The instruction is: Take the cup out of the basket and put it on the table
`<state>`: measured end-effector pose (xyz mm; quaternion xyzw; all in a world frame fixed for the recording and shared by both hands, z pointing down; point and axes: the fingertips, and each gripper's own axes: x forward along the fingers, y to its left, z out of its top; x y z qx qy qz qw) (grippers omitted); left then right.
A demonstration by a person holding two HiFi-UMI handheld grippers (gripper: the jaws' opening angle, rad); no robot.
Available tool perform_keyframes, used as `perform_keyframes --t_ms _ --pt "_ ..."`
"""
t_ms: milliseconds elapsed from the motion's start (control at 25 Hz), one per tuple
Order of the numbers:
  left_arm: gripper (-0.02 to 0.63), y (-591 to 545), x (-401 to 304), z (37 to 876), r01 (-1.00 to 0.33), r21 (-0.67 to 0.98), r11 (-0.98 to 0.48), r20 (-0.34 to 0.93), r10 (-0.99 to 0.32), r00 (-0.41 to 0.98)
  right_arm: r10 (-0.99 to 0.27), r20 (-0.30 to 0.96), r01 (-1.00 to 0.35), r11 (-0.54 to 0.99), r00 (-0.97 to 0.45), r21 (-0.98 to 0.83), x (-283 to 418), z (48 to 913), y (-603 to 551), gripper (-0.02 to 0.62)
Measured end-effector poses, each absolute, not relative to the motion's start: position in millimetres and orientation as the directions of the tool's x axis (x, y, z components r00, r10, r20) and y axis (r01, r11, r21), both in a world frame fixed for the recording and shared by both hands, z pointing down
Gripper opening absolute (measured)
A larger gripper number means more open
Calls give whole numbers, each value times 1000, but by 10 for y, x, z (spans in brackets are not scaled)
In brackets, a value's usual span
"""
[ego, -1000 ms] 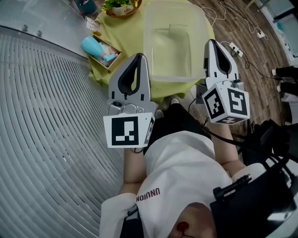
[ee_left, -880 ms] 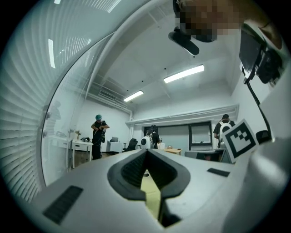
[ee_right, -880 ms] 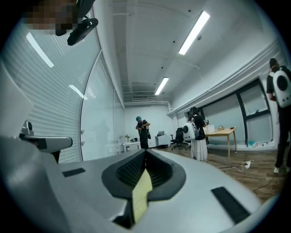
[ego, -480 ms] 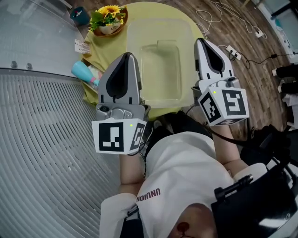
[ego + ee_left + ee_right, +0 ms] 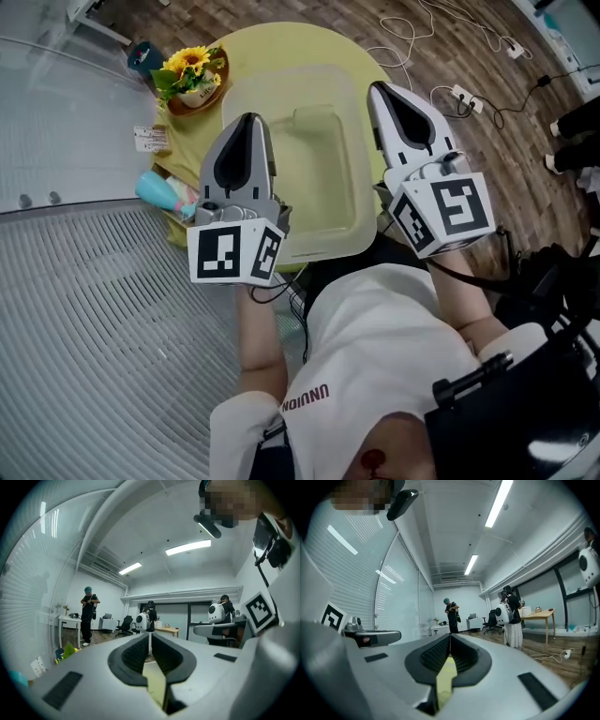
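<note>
The cup (image 5: pixel 159 187) lies on its side in the basket (image 5: pixel 178 208), left of the clear tub (image 5: pixel 352 216) at the table's (image 5: pixel 281 42) edge, with its long axis pointing toward the tub. The left gripper (image 5: pixel 248 120), clenched on nothing, is nearer, with the cup off to its left. The right gripper (image 5: pixel 377 89), also closed and empty, is at the tub's right side. The left gripper hides the cup's tub-side end and most of the basket.

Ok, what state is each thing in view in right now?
Left gripper: shut, empty.
Right gripper: shut, empty.
Blue cup: lying on its side, no gripper touching it.
Clear plastic bin: no lid, looks empty.
Sunflowers: upright in their bowl.
</note>
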<state>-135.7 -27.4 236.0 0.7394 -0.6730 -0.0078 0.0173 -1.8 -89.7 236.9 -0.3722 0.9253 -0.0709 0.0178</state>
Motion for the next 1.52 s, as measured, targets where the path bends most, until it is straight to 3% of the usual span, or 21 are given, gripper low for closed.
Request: perform_keyframes --t_ms 840,1240,1520 --pt "236 -1191 -1034 4044 -891 -12 -455 432 -805 405 -771 117 -775 597 -626 -208 54 2834 -1243 20" --pt "265 -1243 -935 4631 -844 -47 -535 565 -711 419 -767 145 -777 594 -625 -207 21 2961 -1264 20" --pt "339 -1295 -938 4970 -778 -127 -616 653 -642 402 -776 152 -788 583 -613 -197 50 2997 -1291 20"
